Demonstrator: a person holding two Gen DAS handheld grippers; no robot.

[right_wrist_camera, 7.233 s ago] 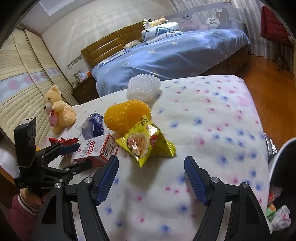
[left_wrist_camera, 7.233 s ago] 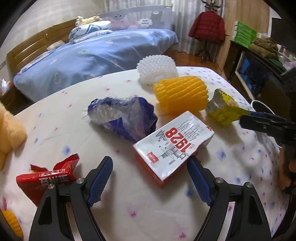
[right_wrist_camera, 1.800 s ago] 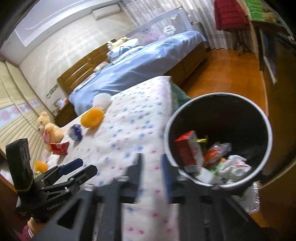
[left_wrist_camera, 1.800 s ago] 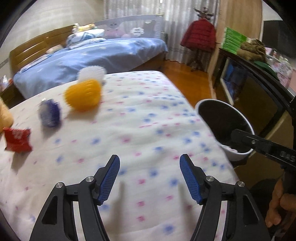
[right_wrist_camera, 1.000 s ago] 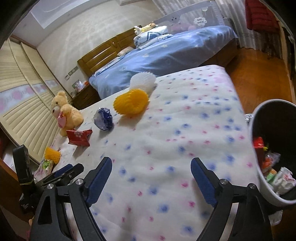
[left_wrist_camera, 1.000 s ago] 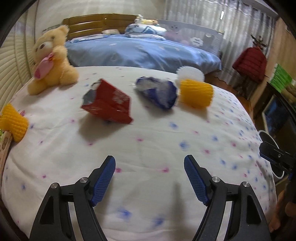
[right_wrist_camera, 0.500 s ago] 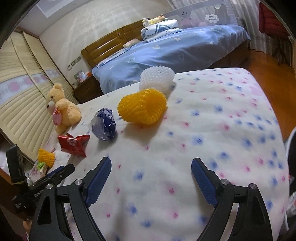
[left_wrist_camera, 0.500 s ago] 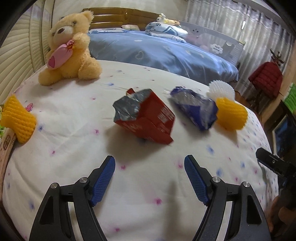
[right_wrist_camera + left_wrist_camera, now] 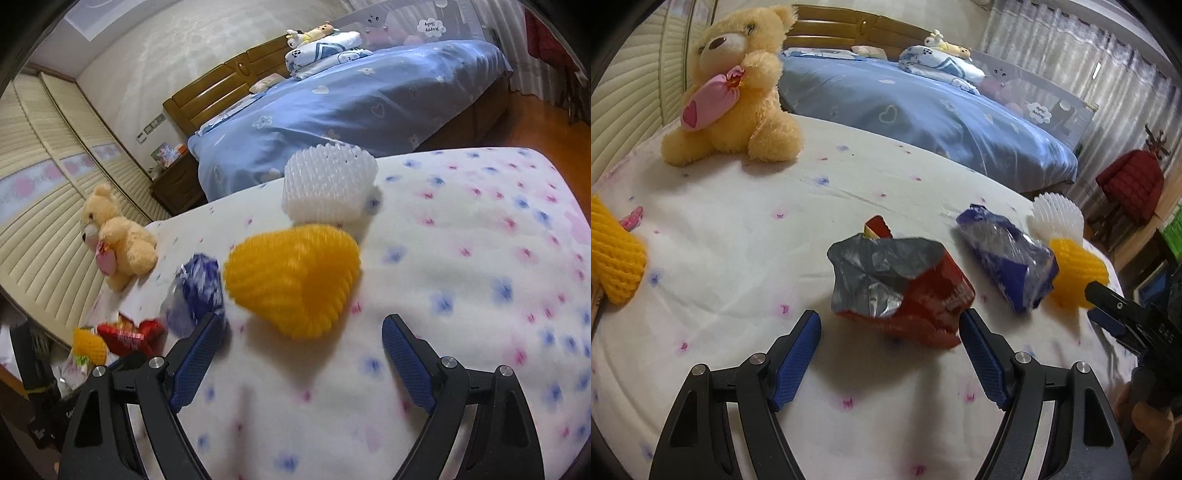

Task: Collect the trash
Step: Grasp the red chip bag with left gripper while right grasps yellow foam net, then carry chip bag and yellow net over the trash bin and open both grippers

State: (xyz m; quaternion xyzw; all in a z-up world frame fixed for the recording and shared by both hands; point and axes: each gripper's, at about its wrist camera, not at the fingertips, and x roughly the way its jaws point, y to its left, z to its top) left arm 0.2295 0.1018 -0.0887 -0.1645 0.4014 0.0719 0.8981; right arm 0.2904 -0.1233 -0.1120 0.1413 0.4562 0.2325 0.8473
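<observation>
A crumpled red and silver snack bag [image 9: 901, 284] lies on the flowered bed sheet [image 9: 738, 240]. My left gripper [image 9: 890, 354] is open, its blue pads on either side of the bag's near end. A blue wrapper [image 9: 1008, 254] lies to its right. In the right wrist view my right gripper [image 9: 303, 354] is open just in front of an orange foam fruit net [image 9: 295, 277], with a white foam net [image 9: 328, 184] behind it. The blue wrapper [image 9: 199, 291] and red bag [image 9: 129, 336] lie further left.
A yellow teddy bear [image 9: 735, 92] sits at the far left of the bed. Another orange net [image 9: 613, 254] lies at the left edge. A blue-covered bed [image 9: 351, 107] stands behind. The right gripper's tips [image 9: 1115, 310] show at the right of the left wrist view.
Both grippers moved from the bin back over the bed. The left one has closed in on the red bag, the right one on the orange net. Both stay open.
</observation>
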